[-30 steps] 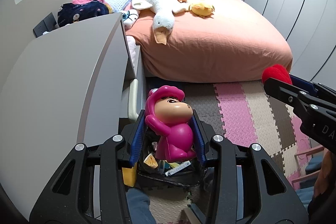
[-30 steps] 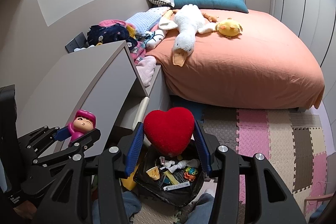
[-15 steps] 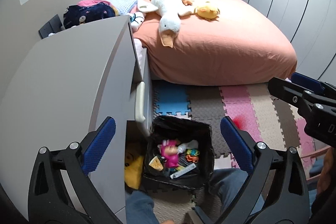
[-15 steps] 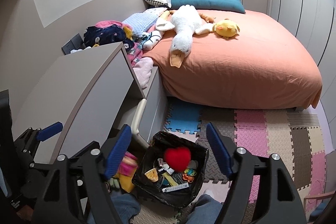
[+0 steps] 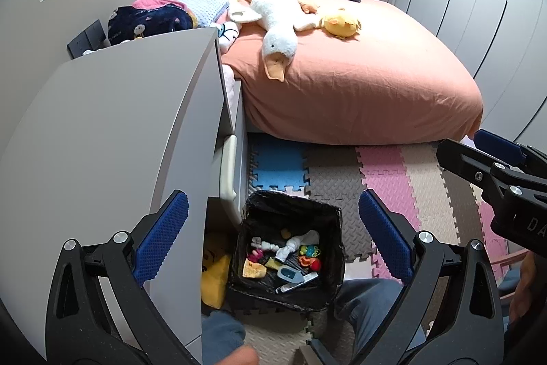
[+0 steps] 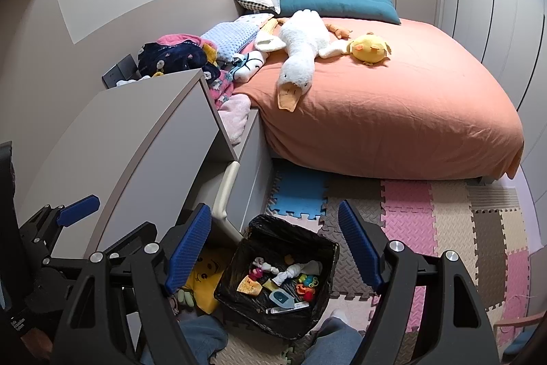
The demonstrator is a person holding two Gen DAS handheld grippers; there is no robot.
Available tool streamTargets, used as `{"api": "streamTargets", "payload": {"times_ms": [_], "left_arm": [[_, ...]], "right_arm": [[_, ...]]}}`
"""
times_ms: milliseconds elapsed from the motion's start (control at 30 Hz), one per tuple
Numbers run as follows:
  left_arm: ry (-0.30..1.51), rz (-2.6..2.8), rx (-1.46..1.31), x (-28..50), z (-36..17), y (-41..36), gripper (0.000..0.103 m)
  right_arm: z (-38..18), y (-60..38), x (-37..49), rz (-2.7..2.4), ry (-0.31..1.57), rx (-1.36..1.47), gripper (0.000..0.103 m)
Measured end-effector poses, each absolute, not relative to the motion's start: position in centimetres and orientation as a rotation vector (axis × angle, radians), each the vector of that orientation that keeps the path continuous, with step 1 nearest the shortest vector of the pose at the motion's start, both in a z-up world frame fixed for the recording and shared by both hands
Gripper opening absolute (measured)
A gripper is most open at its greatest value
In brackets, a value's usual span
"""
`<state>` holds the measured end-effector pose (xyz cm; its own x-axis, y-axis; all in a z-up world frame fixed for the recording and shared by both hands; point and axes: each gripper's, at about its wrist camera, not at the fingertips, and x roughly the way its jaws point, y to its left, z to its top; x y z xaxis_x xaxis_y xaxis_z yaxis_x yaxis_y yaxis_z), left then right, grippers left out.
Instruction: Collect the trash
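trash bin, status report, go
Left gripper open, empty. Right gripper open, empty. Trash bin on floor mat below both, holding small items. Nothing in the way.

1. Both views are evenly and softly lit, bright enough to read colour everywhere; no lamp or window shows, so the source cannot be told.
2. Shadows are faint: a dim band under the bed (image 5: 359,84) edge and darkness inside the black-lined bin (image 6: 283,276).
3. Small glints sit on the metal bolts of the left gripper (image 5: 273,245) and right gripper (image 6: 273,252).
4. Fisheye bending is strong: walls and wardrobe lines near the bed curve, and black vignette fills the corners.
5. Focus is sharp overall; a skin-toned blur lies below the bin in the left view.
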<state>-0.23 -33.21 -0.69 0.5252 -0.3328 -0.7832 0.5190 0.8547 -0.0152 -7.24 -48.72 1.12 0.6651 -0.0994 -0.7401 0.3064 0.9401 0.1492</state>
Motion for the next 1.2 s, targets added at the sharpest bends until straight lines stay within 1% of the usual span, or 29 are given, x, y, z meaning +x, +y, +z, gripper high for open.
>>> {"api": "streamTargets", "payload": {"times_ms": [1200], "left_arm": [[0.866, -0.535, 0.234, -0.69, -0.41, -33.03, 0.097]], "right_arm": [[0.94, -48.02, -7.06, -0.231, 0.819, 0.262, 0.077]]}}
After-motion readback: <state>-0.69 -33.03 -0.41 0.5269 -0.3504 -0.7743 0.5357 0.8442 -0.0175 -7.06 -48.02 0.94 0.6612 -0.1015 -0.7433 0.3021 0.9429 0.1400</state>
